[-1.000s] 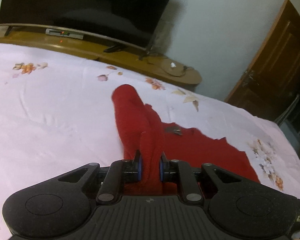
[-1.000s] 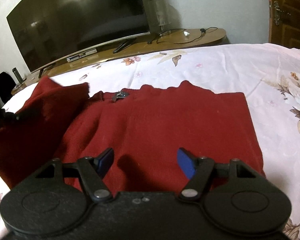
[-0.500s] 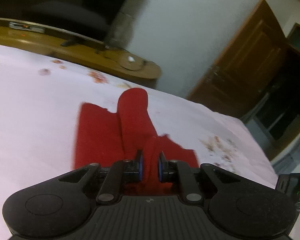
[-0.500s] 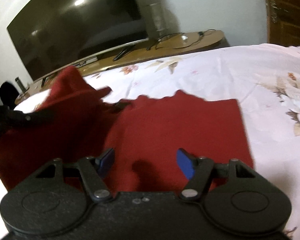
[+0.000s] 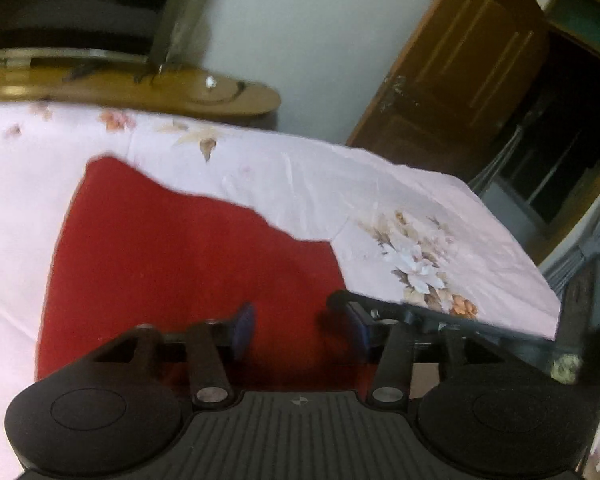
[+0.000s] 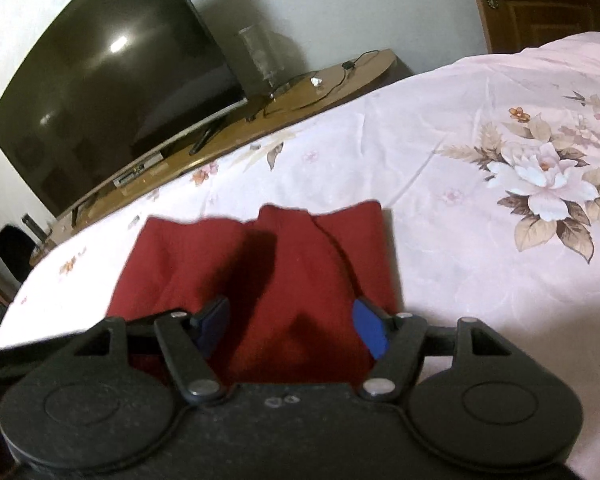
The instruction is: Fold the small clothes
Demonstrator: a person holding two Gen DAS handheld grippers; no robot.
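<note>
We hold both grippers, left [image 5: 300, 326] and right [image 6: 290, 326], wide open and empty above the soft red garment [image 6: 260, 276], folded flat on the floral sheet [image 6: 480, 128].

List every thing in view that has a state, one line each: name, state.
left gripper: open, holding nothing, over the garment
right gripper: open, holding nothing
red garment: lying on the bed, side folded over
bedsheet: spread, lightly creased
television: screen dark
door: open

Dim, blurry fisheye views; ceiling light glares on television [image 6: 100, 92].
</note>
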